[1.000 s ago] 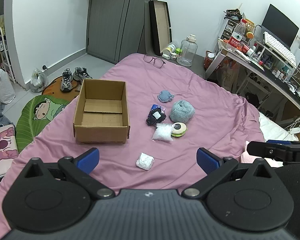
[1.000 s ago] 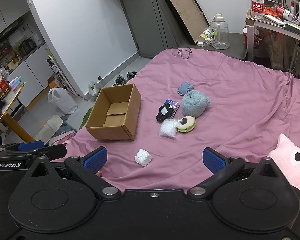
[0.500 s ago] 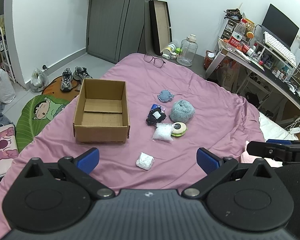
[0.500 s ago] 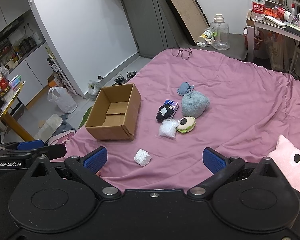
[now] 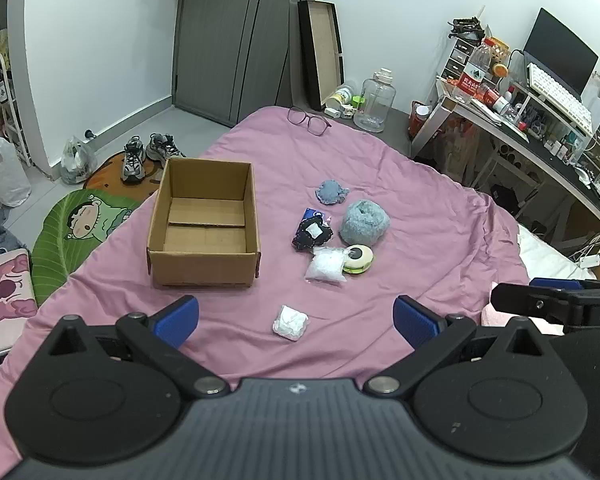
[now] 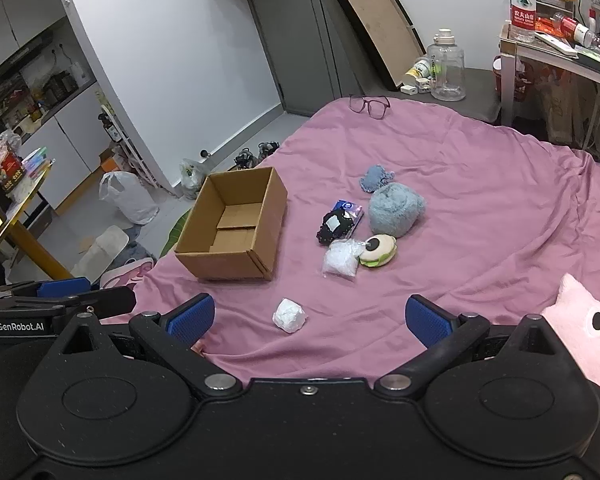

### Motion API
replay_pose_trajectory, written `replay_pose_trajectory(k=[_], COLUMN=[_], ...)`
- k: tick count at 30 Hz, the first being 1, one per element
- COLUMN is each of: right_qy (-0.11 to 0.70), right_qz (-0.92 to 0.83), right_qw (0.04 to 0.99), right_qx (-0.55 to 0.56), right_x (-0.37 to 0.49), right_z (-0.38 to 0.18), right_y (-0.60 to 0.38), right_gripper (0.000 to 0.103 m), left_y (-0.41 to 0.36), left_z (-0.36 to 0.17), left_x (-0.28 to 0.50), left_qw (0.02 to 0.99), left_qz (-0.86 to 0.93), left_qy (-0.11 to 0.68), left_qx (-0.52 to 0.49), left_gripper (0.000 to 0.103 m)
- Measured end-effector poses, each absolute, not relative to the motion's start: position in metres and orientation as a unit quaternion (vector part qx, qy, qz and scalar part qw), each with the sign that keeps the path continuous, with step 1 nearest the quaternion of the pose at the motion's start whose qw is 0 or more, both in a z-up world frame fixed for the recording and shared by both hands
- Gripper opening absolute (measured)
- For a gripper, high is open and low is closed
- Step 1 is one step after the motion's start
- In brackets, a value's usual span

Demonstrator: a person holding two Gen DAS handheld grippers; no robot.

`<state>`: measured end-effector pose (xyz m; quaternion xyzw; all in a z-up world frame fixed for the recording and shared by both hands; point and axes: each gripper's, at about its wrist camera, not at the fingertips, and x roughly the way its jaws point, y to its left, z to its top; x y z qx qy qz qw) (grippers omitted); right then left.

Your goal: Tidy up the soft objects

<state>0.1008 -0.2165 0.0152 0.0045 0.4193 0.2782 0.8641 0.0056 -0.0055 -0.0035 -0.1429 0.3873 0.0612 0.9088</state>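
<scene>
Nothing picked yet; this looks like the start of the task. Left gripper (image 5: 296, 316) and right gripper (image 6: 308, 320) both hover over the near edge of the bed (image 5: 440, 200), fingers wide apart, holding nothing.

Soft things lie in a loose group on the pink bedsheet, right of the cardboard box (image 5: 204, 224), which is open and has nothing in it. Nearest is a white wad (image 5: 290, 322), alone, just ahead of both grippers. Further back: a clear bag of white stuff (image 5: 326, 265) touching a green-and-white eye toy (image 5: 358, 258), a black pouch (image 5: 312, 234) on a blue packet, a fluffy blue-grey ball (image 5: 365, 222), and a small blue knit piece (image 5: 331, 192).

Likely next move: lower one gripper onto the white wad, close on it, carry it left into the box. Path to it looks free. The wad is small and squashy, so the grip needs to come down low, near the sheet, and may snag fabric.

Around: glasses (image 5: 310, 120) at the far bed edge, well apart from the pile. A pink plush (image 6: 584, 320) sits beside the right gripper, possibly also to be sorted. Desk clutter, a water jug and shoes on the floor are out of the way.
</scene>
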Motion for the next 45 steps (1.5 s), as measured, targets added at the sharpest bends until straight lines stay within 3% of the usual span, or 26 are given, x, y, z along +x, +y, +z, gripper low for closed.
replay_pose_trajectory(k=[16,33,45], right_qy=[0.438,0.431,0.472], right_qz=[0.293,0.272,0.236], right_qw=[0.850,0.860,0.846], right_qx=[0.019,0.041,0.070], right_x=[0.121,0.154,0.184], right_z=[-0.007,-0.058,-0.102], right_y=[-0.217,-0.208,-0.203], right_gripper=[0.103,0.103,0.098], left_y=[0.003,0.053,0.058], left_z=[-0.013,-0.077,-0.124], left_x=[0.030,0.065,0.095], left_qw=[0.912,0.889,0.880], left_qz=[0.020,0.004,-0.038], left_qy=[0.390,0.441,0.466], left_qx=[-0.126,-0.121,-0.082], left_gripper=[0.103,0.100,0.100])
